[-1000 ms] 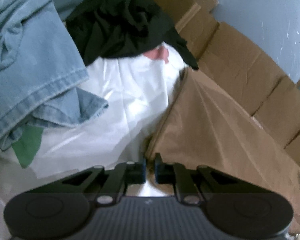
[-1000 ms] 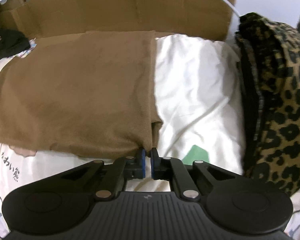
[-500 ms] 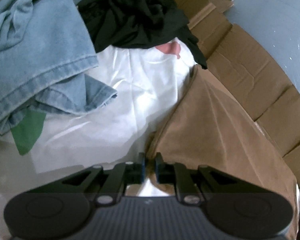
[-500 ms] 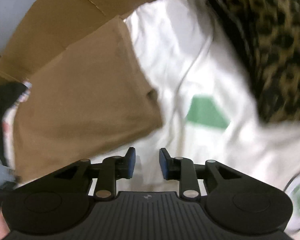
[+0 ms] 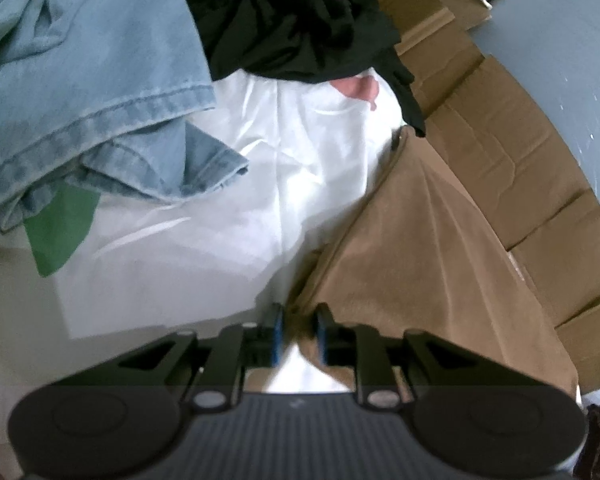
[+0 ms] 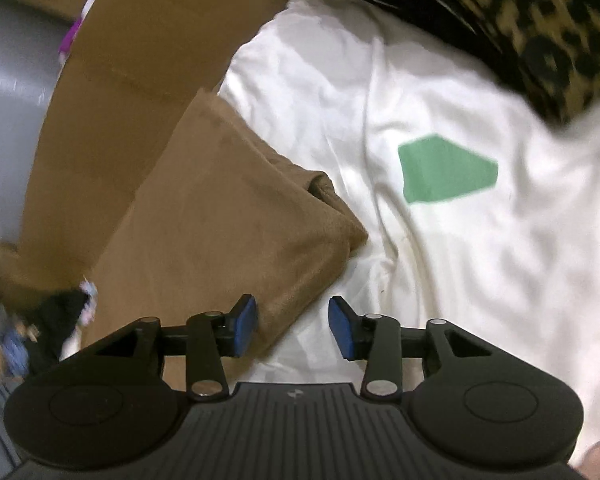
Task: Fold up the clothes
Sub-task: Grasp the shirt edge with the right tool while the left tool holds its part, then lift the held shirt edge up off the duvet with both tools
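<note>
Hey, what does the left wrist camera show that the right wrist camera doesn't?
Only the left wrist view: a crumpled light blue denim garment, a black garment heaped behind it, and the left gripper, its jaws just opening with the cloth's edge between them.

Only the right wrist view: a leopard-print fabric at top right and the right gripper, jaws opening wide, nothing gripped.

Both: the folded brown cloth, the white sheet with green patches and flattened brown cardboard.

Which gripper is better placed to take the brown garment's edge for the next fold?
Right gripper: jaws, just opening, stand wide astride the brown garment edge. Left gripper barely parted.
</note>
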A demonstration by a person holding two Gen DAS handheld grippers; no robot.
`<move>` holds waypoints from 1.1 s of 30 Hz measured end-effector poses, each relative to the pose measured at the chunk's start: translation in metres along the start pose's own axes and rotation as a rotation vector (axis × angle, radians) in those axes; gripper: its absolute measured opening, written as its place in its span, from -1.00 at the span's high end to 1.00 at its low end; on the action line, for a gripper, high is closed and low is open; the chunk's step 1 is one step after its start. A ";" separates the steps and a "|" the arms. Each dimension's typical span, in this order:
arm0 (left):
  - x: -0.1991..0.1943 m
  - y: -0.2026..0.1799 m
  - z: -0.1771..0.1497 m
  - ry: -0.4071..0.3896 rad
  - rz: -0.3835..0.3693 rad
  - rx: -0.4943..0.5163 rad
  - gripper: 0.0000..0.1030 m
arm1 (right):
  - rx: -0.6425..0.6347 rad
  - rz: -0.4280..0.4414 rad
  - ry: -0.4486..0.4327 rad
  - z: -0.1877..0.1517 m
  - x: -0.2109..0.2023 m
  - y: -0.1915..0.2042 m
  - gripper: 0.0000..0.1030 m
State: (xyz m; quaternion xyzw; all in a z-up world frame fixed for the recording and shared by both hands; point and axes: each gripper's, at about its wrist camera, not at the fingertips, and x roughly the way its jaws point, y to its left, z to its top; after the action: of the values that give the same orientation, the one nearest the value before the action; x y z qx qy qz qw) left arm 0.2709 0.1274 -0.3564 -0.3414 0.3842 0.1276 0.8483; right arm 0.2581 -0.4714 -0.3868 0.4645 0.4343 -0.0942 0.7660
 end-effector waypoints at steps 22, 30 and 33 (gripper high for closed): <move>0.010 0.033 -0.002 -0.027 -0.219 -0.326 0.87 | 0.266 0.250 -0.199 0.002 0.035 -0.037 0.93; -0.027 0.021 -0.001 -0.023 -0.181 -0.301 0.89 | 0.309 0.223 -0.199 0.005 0.022 -0.038 0.94; -0.042 0.018 -0.003 -0.022 -0.174 -0.323 0.89 | 0.315 0.213 -0.197 0.006 0.013 -0.037 0.95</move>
State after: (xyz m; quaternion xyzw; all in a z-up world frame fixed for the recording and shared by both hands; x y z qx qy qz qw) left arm 0.2323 0.1401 -0.3353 -0.5038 0.3185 0.1176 0.7943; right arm 0.2491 -0.4929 -0.4191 0.6102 0.2857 -0.1243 0.7284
